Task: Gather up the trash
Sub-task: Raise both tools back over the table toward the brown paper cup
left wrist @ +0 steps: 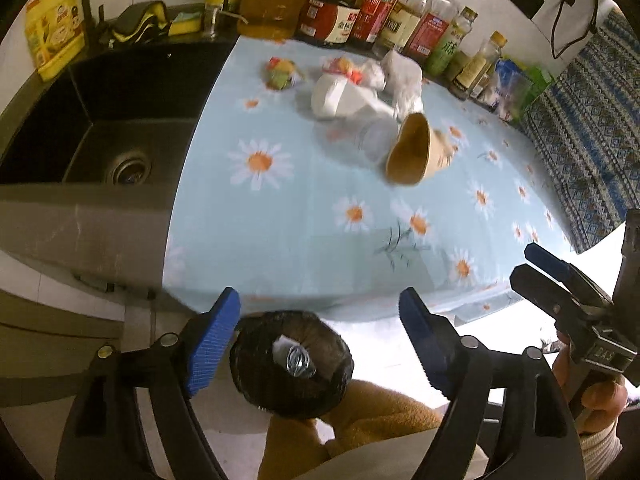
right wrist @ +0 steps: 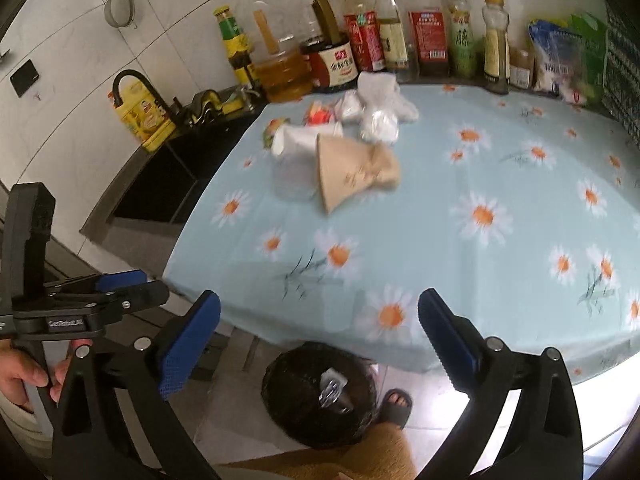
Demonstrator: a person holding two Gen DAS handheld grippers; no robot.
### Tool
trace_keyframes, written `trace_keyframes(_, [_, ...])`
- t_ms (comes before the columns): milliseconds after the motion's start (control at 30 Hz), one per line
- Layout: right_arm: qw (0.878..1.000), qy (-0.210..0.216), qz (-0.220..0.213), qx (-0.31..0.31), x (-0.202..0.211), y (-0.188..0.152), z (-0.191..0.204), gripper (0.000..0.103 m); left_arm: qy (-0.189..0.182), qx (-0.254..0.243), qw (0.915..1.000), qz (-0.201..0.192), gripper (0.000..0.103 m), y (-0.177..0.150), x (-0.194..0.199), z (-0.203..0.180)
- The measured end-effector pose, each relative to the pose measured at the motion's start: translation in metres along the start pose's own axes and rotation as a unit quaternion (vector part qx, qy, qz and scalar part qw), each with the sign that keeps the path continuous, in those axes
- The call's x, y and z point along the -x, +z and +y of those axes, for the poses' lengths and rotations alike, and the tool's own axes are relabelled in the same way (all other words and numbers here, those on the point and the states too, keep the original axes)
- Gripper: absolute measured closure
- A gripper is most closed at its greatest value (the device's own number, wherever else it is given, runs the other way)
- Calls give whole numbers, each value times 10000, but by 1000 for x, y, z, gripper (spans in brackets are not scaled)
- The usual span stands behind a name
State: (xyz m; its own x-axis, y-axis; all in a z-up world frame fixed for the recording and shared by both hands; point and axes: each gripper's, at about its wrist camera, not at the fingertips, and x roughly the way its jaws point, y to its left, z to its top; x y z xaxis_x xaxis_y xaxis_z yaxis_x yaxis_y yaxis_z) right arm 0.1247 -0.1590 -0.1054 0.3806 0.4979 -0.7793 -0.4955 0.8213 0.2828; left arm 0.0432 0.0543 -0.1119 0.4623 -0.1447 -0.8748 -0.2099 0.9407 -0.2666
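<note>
A black-lined trash bin (left wrist: 292, 364) stands on the floor below the table's front edge, with a crumpled clear plastic piece (left wrist: 298, 362) inside; the right wrist view shows the bin (right wrist: 316, 392) too. My left gripper (left wrist: 320, 340) hangs open above it, nothing between its fingers. My right gripper (right wrist: 320, 340) is open and empty over the table's front edge. On the daisy tablecloth (left wrist: 300, 220) lies a trash pile: a brown paper cup (left wrist: 412, 152), a white cup (left wrist: 332, 96), a clear plastic cup (left wrist: 372, 140), white crumpled bags (left wrist: 400, 76) and a coloured wrapper (left wrist: 280, 72).
A dark sink (left wrist: 104, 128) lies left of the table. Several sauce and oil bottles (left wrist: 360, 12) line the back wall. A patterned cloth (left wrist: 592, 128) hangs at the right. A person's sandalled foot (right wrist: 396, 404) and tan clothing (left wrist: 372, 424) are beside the bin.
</note>
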Motion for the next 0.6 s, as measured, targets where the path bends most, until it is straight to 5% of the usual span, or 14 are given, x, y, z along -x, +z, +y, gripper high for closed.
trace_keyframes(600, [9961,395,663,436,-101,94,-42,5,344,622,9973,191,21,65,-44,-2])
